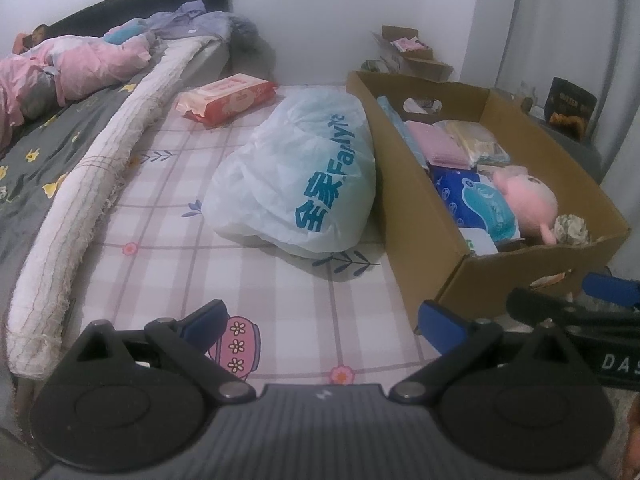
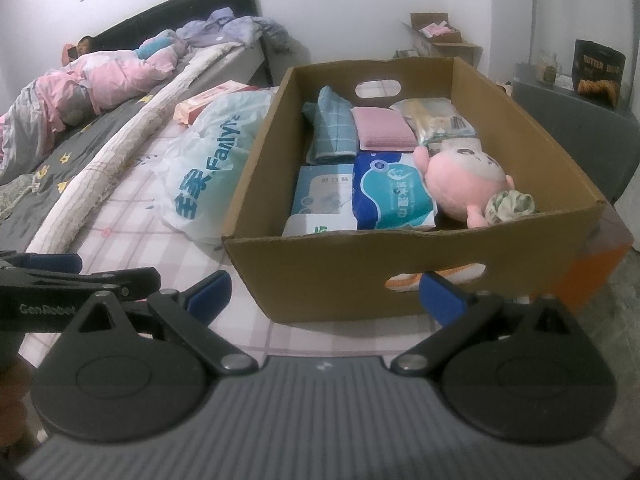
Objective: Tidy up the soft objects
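i count one cardboard box (image 2: 340, 276) at centre frame holding one pink plush doll (image 2: 460, 178), one blue tissue pack (image 2: 390, 196), one pink cloth (image 2: 382, 128) and one green checked towel (image 2: 332, 126). one white plastic bag (image 1: 304, 176) lies just left of it. my left gripper (image 1: 324, 322) and right gripper (image 2: 326, 290) are spread wide, both empty, touching nothing.

Cardboard, cloth and plastic film

Matt brown cardboard box (image 2: 340, 276); crinkled glossy plastic bag (image 1: 304, 176); fuzzy pink plush toy (image 2: 460, 180); smooth printed cotton sheet (image 1: 180, 240); frayed woven bolster (image 1: 100, 184).
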The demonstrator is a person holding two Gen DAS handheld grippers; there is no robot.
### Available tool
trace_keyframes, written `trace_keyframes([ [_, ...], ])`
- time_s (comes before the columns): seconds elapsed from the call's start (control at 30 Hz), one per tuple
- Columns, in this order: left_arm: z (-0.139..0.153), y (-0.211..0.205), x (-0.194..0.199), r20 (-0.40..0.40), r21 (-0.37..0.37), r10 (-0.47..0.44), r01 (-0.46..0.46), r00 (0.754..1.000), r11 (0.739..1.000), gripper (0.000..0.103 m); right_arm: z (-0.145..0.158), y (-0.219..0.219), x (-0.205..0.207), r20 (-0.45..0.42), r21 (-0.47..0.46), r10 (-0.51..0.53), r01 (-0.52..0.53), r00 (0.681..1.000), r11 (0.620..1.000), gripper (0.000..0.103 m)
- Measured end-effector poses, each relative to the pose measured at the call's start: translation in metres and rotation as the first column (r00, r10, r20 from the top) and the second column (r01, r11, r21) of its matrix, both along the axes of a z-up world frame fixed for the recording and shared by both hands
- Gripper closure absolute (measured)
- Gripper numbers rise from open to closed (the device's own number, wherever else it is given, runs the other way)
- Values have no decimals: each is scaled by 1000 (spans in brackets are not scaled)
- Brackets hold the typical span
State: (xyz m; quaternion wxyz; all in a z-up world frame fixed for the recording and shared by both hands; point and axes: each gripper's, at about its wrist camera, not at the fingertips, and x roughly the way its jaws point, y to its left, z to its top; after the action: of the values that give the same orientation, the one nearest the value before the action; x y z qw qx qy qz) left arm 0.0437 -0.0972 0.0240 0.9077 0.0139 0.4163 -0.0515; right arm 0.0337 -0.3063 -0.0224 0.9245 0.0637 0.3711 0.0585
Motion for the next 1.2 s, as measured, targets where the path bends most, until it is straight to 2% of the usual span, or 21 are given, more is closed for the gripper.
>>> trace_keyframes([
  [1.2,-1,4,0,-5,-3,-1,1,1000,1000,1,0,3,-1,-5,2,2,-2,1000,1000,2],
])
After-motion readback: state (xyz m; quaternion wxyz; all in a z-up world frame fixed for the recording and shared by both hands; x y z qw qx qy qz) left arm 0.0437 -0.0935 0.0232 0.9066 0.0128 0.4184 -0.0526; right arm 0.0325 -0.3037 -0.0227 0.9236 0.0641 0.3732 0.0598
